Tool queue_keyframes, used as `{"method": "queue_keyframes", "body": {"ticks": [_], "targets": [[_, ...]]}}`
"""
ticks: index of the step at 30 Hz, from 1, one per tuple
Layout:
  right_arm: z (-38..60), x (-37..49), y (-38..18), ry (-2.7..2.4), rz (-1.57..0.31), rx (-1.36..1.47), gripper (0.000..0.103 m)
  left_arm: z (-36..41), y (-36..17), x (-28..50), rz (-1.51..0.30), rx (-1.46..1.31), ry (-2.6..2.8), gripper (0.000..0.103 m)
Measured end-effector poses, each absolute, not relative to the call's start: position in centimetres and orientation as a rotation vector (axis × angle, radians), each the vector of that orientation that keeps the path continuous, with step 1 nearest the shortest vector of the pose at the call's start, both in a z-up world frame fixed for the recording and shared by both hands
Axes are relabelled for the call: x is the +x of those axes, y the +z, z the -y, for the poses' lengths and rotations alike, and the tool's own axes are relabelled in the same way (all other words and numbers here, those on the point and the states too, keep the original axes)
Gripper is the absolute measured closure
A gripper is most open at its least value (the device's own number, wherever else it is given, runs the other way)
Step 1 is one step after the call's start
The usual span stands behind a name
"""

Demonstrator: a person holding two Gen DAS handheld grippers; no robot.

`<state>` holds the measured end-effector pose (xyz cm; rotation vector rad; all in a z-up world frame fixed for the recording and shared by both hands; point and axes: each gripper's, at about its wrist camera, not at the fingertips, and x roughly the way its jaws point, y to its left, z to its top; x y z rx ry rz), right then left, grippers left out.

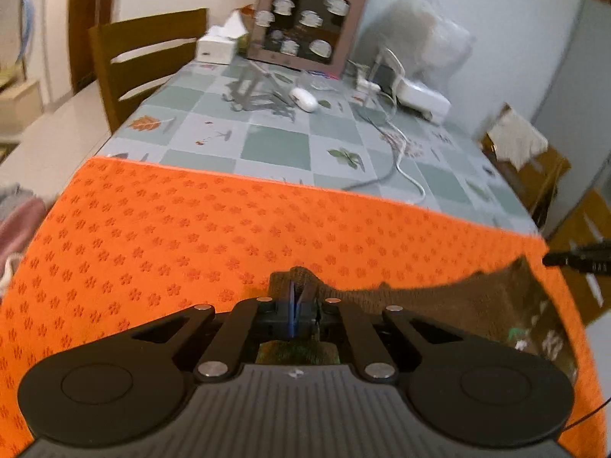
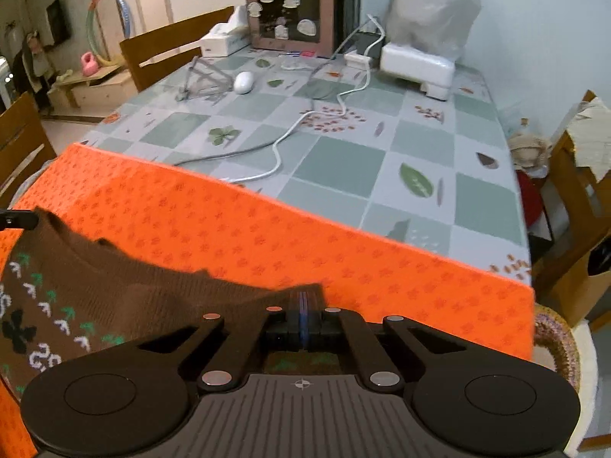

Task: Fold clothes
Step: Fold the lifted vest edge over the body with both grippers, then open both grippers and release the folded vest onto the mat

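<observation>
Left gripper (image 1: 296, 297) is pinched tight on one top corner of the brown sweater (image 2: 114, 305), right gripper (image 2: 303, 301) on the other. Prob holding both shoulders so it hangs straight over the orange mat (image 1: 229, 229) w/ the neckline taut btwn them, ready for a fold. Right cam shows the knit pattern; left cam only gets a plain edge. Farther back, checked table (image 2: 336, 160), white cable (image 2: 282, 141), mouse (image 2: 243, 82).

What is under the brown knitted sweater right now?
The orange flower-patterned mat lies beneath the brown knitted sweater, spread over the green checked tablecloth. Whatever the sweater covers, and whether it rests flat or hangs lifted, cannot be seen.
</observation>
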<state>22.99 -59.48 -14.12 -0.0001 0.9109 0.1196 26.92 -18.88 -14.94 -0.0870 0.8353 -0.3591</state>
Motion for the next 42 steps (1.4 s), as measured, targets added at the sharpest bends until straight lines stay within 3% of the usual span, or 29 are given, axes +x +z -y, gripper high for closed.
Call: {"method": "queue_keyframes", "body": {"ticks": [2, 4, 6, 8, 13, 18, 23, 25, 31, 32, 33, 34, 35, 42], "targets": [[59.6, 23.3, -14.2, 0.139, -0.937, 0.009, 0.098, 18.4, -14.9, 27.4, -0.845, -0.14, -0.334, 0.098], [59.6, 23.6, -14.5, 0.159, -0.957, 0.023, 0.088, 18.2, -14.9, 27.9, -0.855, -0.174, -0.299, 0.098], [59.2, 23.9, -14.9, 0.157, -0.96, 0.009, 0.058, 18.1, -15.0, 28.3, -0.859, -0.182, -0.253, 0.1], [58.7, 24.2, -15.5, 0.154, -0.963, -0.018, 0.053, 17.9, -15.0, 28.9, -0.861, -0.186, -0.208, 0.1], [57.6, 25.3, -17.7, 0.188, -1.018, -0.064, 0.055, 17.6, -14.8, 29.8, -0.892, -0.2, -0.234, 0.1], [57.5, 25.1, -18.0, 0.227, -1.006, -0.05, 0.09, 18.3, -15.5, 29.2, -0.941, -0.151, -0.309, 0.094], [59.2, 24.7, -16.1, 0.183, -0.95, 0.046, 0.092, 19.3, -16.6, 28.4, -0.974, -0.101, -0.363, 0.061], [60.9, 24.9, -15.7, 0.139, -0.938, 0.143, 0.092, 19.7, -17.1, 28.3, -0.982, -0.079, -0.377, 0.054], [62.6, 25.2, -16.8, 0.055, -0.967, 0.226, 0.092, 20.5, -18.0, 29.0, -0.981, -0.024, -0.351, 0.049], [62.5, 25.2, -16.8, 0.056, -0.969, 0.226, 0.092, 20.6, -18.1, 29.1, -0.977, -0.017, -0.35, 0.051], [62.3, 25.3, -16.8, 0.059, -0.971, 0.228, 0.092, 20.8, -18.1, 29.3, -0.972, -0.007, -0.355, 0.06], [62.2, 25.3, -16.8, 0.059, -0.973, 0.23, 0.092, 20.9, -18.2, 29.3, -0.963, 0.005, -0.364, 0.089], [62.1, 25.4, -16.9, 0.058, -0.976, 0.231, 0.092, 21.1, -18.2, 29.4, -0.958, 0.012, -0.369, 0.096], [62.5, 24.7, -16.0, 0.052, -0.937, 0.26, 0.092, 20.1, -16.6, 28.5, -0.864, -0.032, -0.302, 0.098]]}}
